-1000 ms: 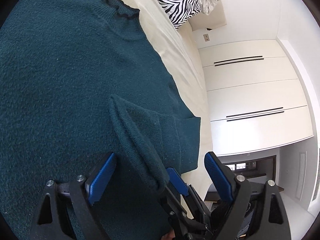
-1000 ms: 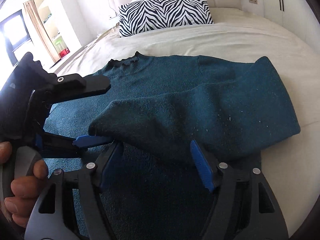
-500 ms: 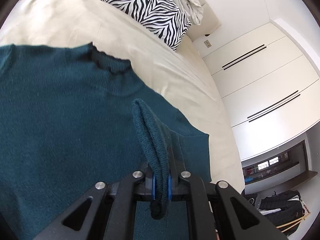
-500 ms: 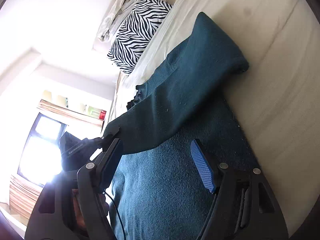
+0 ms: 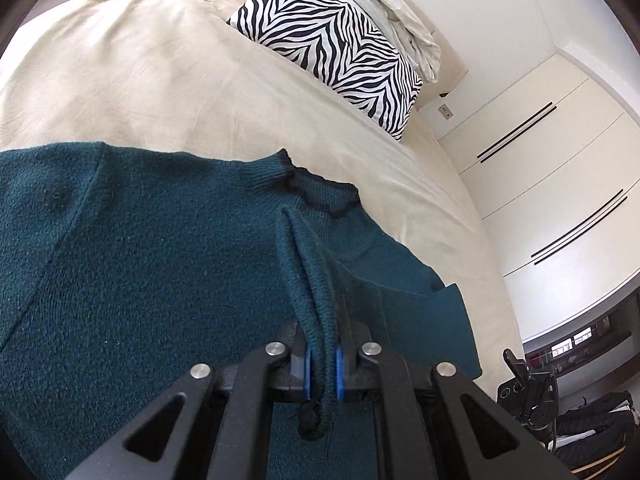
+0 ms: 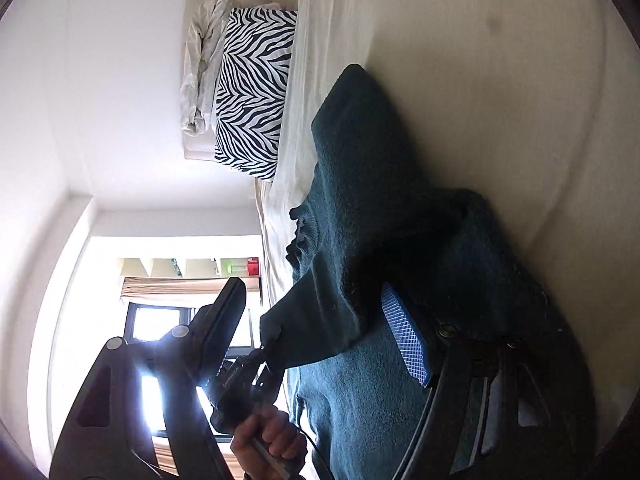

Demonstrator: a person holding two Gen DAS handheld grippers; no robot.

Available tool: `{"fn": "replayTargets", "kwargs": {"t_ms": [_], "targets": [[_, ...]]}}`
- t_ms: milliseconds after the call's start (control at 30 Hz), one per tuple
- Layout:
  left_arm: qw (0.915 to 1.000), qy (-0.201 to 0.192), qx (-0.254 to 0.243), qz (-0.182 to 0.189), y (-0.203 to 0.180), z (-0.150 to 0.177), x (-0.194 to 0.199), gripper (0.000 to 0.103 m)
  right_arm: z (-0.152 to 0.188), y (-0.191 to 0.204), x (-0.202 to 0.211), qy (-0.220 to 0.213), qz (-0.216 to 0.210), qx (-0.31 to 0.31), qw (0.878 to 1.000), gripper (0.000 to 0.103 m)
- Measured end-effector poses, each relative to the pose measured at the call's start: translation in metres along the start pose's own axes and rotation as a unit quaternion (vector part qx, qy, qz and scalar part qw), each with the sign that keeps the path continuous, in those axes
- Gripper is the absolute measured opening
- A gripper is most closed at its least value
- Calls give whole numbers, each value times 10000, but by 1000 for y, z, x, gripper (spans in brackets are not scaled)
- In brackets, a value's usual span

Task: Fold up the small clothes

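Note:
A dark teal knitted sweater (image 5: 160, 280) lies flat on the bed, its collar (image 5: 312, 192) toward the pillow. My left gripper (image 5: 322, 372) is shut on the ribbed sleeve cuff (image 5: 312, 300), which hangs pinched between the blue pads. In the right wrist view the sweater (image 6: 360, 200) is seen sideways, its sleeve stretched from the shoulder to the left gripper (image 6: 248, 368), which a hand (image 6: 268, 436) holds. My right gripper (image 6: 312, 292) stands open and rolled on its side. Its blue pad (image 6: 404, 340) lies close over the sweater body, below the lifted sleeve.
A cream bed sheet (image 5: 120, 80) surrounds the sweater. A zebra-print pillow (image 5: 332, 52) and crumpled white linen (image 5: 400, 8) sit at the head of the bed. White wardrobe doors (image 5: 560, 184) stand beyond the bed's right edge. A bright window (image 6: 160, 328) is on the other side.
The left gripper closed on the sleeve cuff, lifted it and carried it toward the collar. The right gripper rolled onto its side and sank toward the sweater, staying open.

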State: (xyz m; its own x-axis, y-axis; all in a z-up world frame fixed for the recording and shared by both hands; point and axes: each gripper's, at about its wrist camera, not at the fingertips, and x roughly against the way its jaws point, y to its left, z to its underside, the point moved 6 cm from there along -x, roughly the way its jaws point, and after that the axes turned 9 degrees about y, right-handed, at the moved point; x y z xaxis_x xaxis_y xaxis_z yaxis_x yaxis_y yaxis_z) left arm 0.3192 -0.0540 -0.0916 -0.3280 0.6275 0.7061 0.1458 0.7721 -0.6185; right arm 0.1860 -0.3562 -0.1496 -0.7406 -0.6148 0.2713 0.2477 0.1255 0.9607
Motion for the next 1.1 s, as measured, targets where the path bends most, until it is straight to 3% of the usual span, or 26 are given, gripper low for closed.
{"fn": "replayTargets", "kwargs": {"t_ms": [300, 500, 767, 933, 1100], "targets": [[9996, -120, 140, -199, 32, -7, -6, 9, -39, 2, 17, -718, 214, 244, 9969, 67], [9996, -84, 203, -169, 45, 6, -11, 9, -28, -2, 21, -675, 277, 458, 9963, 65], [9993, -330, 148, -62, 50, 5, -2, 11, -1, -3, 61, -763, 418, 374, 9955, 69], [9992, -385, 26, -106, 55, 10, -8, 14, -2, 46, 53, -489, 577, 1102, 9910, 69], [9986, -510, 4, -111, 56, 14, -9, 15, -28, 71, 1, 32, 773, 1429, 9867, 69]]}}
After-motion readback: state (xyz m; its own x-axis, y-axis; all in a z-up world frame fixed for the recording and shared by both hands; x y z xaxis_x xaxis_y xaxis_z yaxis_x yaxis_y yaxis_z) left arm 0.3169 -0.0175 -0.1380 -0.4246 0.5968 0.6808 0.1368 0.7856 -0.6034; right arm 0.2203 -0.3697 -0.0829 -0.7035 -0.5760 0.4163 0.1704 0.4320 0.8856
